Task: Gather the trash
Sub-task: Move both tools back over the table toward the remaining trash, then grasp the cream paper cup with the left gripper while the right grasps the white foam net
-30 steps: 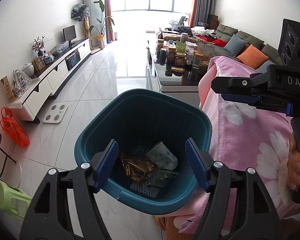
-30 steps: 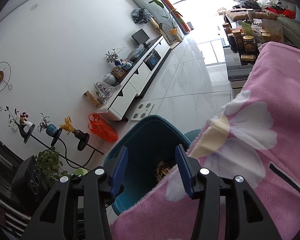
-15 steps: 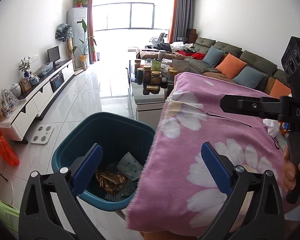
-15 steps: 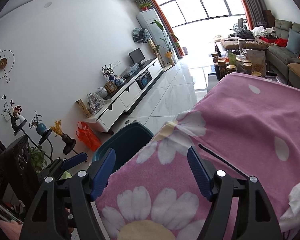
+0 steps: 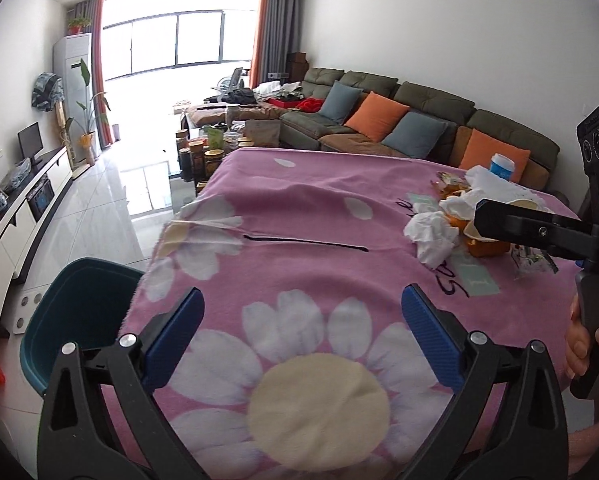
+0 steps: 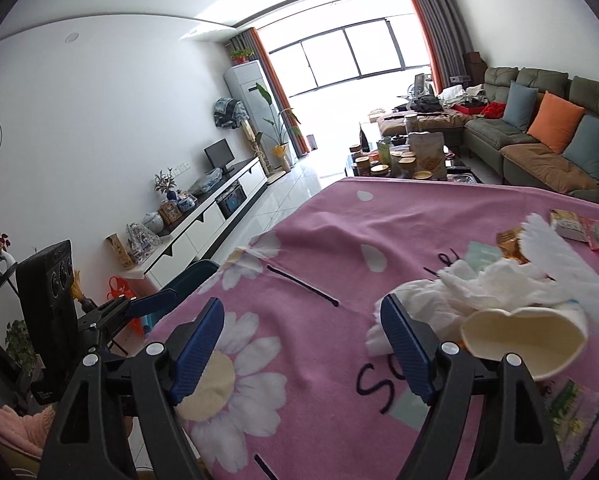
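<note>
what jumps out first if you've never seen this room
The pink daisy blanket fills the foreground. On its right side lies a trash pile of crumpled tissues, a paper cup and wrappers. A teal bin stands on the floor off the blanket's left edge.

Both wrist fisheyes look slightly downward across a pink flower-print blanket (image 5: pixel 299 240) covering the surface, close above its near edge, toward the far window (image 6: pixel 359 56). The left view catches the right gripper (image 5: pixel 539 232) at its right edge; the right view, further right, sits nearer the crumpled tissues (image 6: pixel 459 292).
</note>
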